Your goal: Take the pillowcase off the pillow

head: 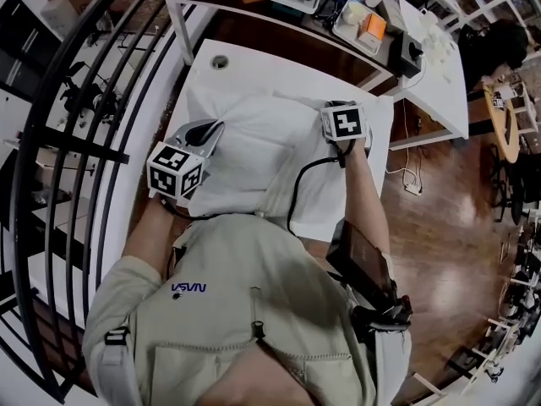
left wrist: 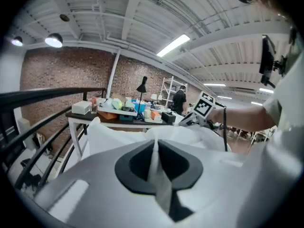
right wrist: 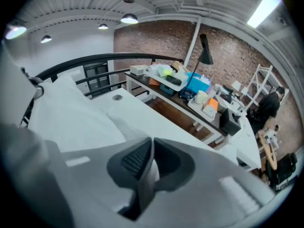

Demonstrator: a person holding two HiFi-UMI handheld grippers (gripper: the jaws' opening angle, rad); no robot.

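Note:
A white pillow in its white pillowcase [head: 254, 155] lies on the white table [head: 232, 66] in front of me. My left gripper [head: 210, 131] is at the pillow's left edge, lifted a little. In the left gripper view its jaws [left wrist: 156, 144] are shut on a thin fold of pillowcase fabric [left wrist: 160, 177]. My right gripper [head: 338, 112] is at the pillow's far right corner and points steeply down. The right gripper view shows it [right wrist: 152, 144] shut on a fold of the same white cloth [right wrist: 151, 172]. The pillowcase's opening is not visible.
A black railing [head: 76, 142] runs along the left of the table. Behind it stands a dark table [head: 296, 24] with trays and boxes [head: 363, 24] and a black desk lamp [right wrist: 205, 53]. Another white table [head: 444, 66] is at the right. A person [left wrist: 179, 98] stands far back.

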